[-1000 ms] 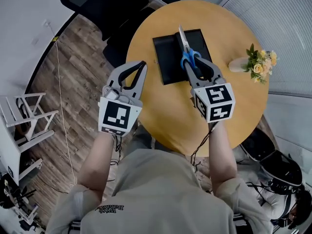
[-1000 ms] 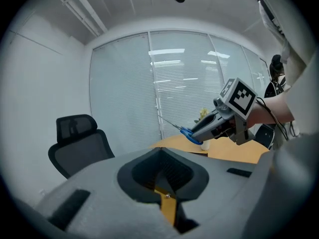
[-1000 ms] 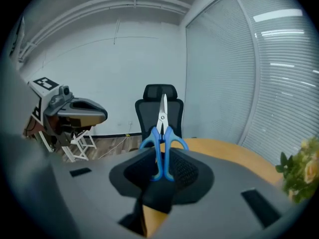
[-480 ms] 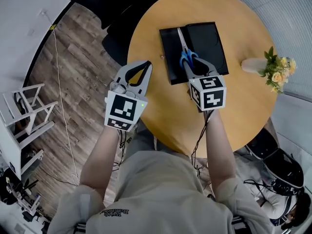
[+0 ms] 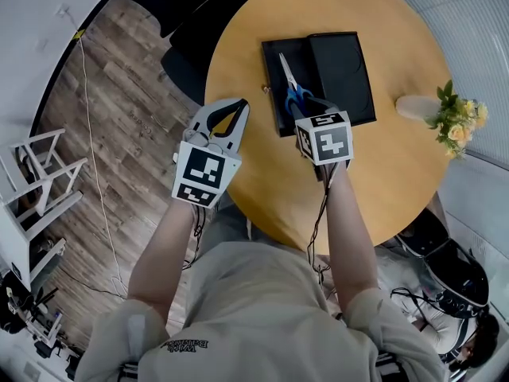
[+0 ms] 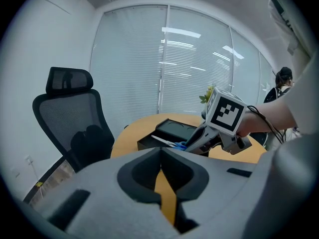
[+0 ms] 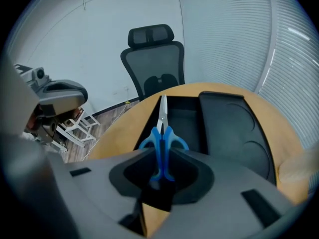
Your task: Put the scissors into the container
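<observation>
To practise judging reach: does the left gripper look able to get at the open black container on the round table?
Probably yes. The shut left gripper hovers beside the black container with only bare wooden tabletop between; the right gripper holds the blue-handled scissors over it.

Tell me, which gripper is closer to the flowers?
Right. The right gripper, holding the scissors over the black container, is left of the flowers; the left gripper sits farther left, at the table's edge.

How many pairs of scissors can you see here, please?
1: the blue-handled metal scissors, held by the right gripper over the left half of the black rectangular container.
</observation>
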Demonstrator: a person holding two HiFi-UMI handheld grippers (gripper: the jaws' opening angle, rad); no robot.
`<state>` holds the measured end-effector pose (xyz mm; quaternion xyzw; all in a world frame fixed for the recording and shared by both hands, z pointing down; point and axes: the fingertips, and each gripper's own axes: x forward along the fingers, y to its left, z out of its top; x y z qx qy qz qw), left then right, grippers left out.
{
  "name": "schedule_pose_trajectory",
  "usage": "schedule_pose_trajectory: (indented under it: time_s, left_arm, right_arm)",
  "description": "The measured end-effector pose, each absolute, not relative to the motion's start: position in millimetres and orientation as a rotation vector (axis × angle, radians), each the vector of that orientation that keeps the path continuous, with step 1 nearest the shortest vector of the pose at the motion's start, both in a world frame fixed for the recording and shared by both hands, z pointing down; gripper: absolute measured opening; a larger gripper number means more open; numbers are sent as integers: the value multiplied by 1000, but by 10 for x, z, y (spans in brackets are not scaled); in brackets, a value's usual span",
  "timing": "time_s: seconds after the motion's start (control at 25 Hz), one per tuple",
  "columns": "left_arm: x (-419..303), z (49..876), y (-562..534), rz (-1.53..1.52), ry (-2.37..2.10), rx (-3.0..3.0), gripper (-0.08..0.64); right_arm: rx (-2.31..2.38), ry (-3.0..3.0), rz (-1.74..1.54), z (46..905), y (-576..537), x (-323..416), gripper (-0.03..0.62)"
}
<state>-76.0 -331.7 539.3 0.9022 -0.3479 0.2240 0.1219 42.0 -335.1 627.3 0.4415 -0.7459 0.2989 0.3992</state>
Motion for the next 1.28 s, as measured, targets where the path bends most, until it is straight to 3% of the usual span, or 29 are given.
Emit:
schedule_pose_trajectory:
  time_s: [0.68,1.28]
  left_arm:
    - [-872,5596,-3184,673,-946,2598,21]
    - [-919,5396,-3077,674,-970,2627,21]
  right_arm:
    - [945,-1594,777,6743,-3064,340,98]
    - [1063,-1644,707,6549,-3157,442,100]
